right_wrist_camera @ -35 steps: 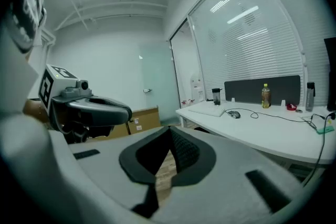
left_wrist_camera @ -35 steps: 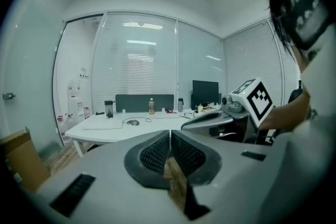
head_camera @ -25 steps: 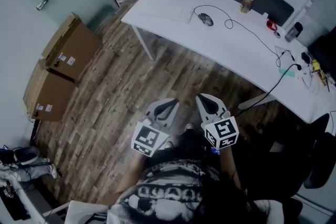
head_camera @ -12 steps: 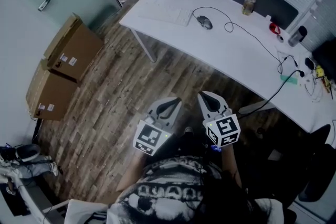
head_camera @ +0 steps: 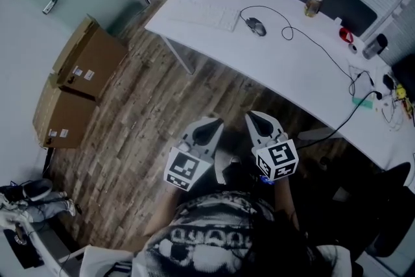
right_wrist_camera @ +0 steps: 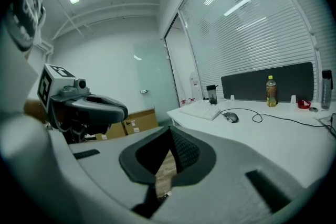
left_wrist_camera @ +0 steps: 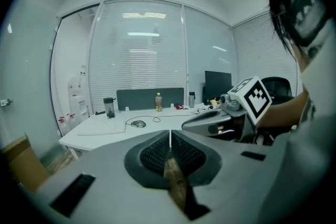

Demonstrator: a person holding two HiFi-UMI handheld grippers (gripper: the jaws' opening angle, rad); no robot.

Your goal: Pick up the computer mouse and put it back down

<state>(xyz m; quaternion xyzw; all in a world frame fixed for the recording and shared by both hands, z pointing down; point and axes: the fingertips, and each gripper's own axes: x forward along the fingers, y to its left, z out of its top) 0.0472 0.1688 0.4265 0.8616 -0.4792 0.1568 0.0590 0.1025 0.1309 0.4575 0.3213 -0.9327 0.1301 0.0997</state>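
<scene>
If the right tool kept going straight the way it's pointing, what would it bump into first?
The right tool would probably meet the front edge of the white desk first; nothing stands between, though depth is unclear.

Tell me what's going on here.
A person stands on the wooden floor, back from a white desk, with a hand-held gripper in each hand. The left hand-held gripper and the right hand-held gripper are both shut with nothing between their jaws, and both point toward the desk. The computer mouse lies untouched on the desk beside a keyboard, with its cable trailing across the top. Nothing has been picked up yet.
</scene>
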